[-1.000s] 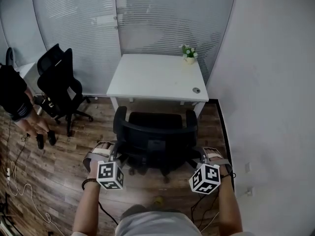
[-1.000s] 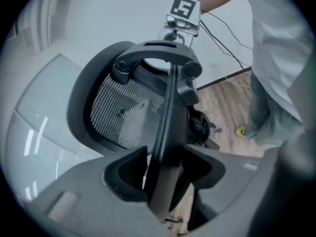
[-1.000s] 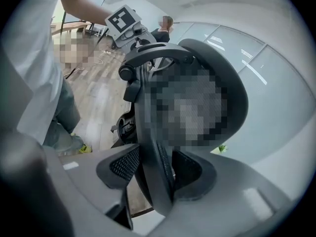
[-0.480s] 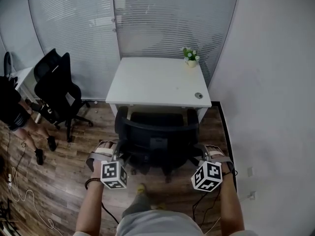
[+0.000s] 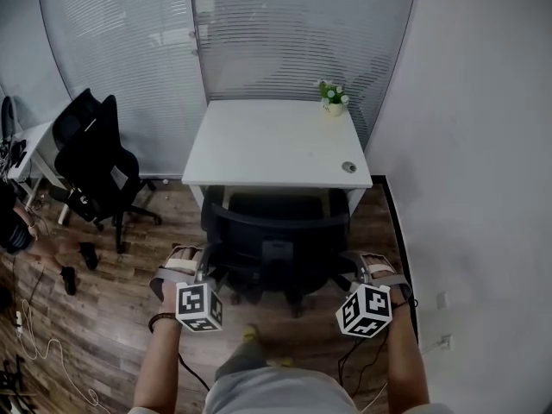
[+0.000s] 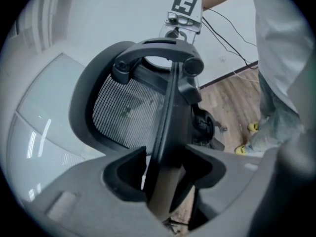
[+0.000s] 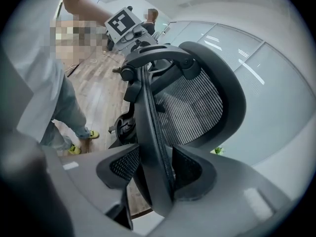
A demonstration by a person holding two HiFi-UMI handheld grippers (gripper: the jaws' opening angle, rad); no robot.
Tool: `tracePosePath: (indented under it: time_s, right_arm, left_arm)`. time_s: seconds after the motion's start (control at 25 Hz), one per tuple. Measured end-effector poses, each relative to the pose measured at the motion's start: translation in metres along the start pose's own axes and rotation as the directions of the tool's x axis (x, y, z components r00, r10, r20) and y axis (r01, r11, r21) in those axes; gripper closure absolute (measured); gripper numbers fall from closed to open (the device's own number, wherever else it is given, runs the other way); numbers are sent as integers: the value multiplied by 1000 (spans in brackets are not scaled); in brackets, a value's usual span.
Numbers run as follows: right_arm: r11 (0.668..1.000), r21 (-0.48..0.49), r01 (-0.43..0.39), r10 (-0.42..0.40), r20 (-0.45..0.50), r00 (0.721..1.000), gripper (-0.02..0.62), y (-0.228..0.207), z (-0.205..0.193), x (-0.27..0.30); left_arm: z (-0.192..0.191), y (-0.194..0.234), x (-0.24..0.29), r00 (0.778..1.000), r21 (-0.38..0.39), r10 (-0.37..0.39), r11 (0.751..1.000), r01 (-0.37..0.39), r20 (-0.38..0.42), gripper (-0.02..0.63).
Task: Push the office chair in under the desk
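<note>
The black mesh office chair [image 5: 276, 231] stands with its seat partly beneath the white desk [image 5: 267, 141], its backrest toward me. My left gripper [image 5: 205, 267] is shut on the backrest's left edge, and my right gripper [image 5: 355, 271] is shut on its right edge. In the left gripper view the backrest rim [image 6: 170, 107] runs straight between the jaws of the left gripper [image 6: 165, 169]. In the right gripper view the rim [image 7: 148, 112] likewise passes between the jaws of the right gripper [image 7: 153, 169].
A second black chair [image 5: 90, 158] stands at the left by the glass partition. On the desk are a small potted plant [image 5: 332, 96] and a round grommet [image 5: 348, 167]. A white wall [image 5: 466, 188] closes the right side. Cables [image 5: 34, 335] lie on the wood floor; a person [image 5: 17, 231] stands at the left edge.
The chair has rolled forward, further under the desk, with both grippers following on its backrest. The person at the left has moved toward the picture's edge.
</note>
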State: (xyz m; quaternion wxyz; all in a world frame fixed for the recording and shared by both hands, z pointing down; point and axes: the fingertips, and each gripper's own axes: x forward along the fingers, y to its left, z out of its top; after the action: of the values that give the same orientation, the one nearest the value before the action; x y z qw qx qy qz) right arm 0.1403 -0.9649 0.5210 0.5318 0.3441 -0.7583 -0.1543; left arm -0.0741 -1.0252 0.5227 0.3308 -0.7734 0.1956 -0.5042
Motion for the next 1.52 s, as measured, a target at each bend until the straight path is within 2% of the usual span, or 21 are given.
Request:
tracePosePath:
  time_s: [0.36,0.68,0.84,1.0,1.2,1.28,1.4,1.52]
  right_arm:
    - [1000,-10,27,-27,18,999,393,2,-1,-2]
    - [997,27,67,-67,31,997,393,4,-1,-12]
    - [991,23,131,-132,50,990,393,4,0,-21]
    - [976,112,189,-200,91,976,394,-2,1,-37]
    - [914,331,236,-301,162,940,396,-16,6,-64]
    - [884,406,233,-327,177,928,397,-19,5,-71]
    - [840,490,234,-363,187,913,404,-18,3,-81]
    - [798,548,251,-404,177,897,445,-16,0,-93]
  left_arm:
    - [2,-2,-1,1000,-27,19,999,-19,18,371]
    - [8,-1,-9,996,-140,38,990,-27,77,308]
    - [8,2,-19,995,-221,50,975,-29,89,304]
    - [15,8,-36,984,-340,98,939,-43,146,301]
    - [18,13,-57,969,-449,177,890,-82,174,318]
    - [22,14,-63,958,-502,215,860,-94,188,339]
    - [27,16,-72,940,-589,271,801,-102,206,369]
    - [33,18,-84,921,-655,328,747,-118,209,406]
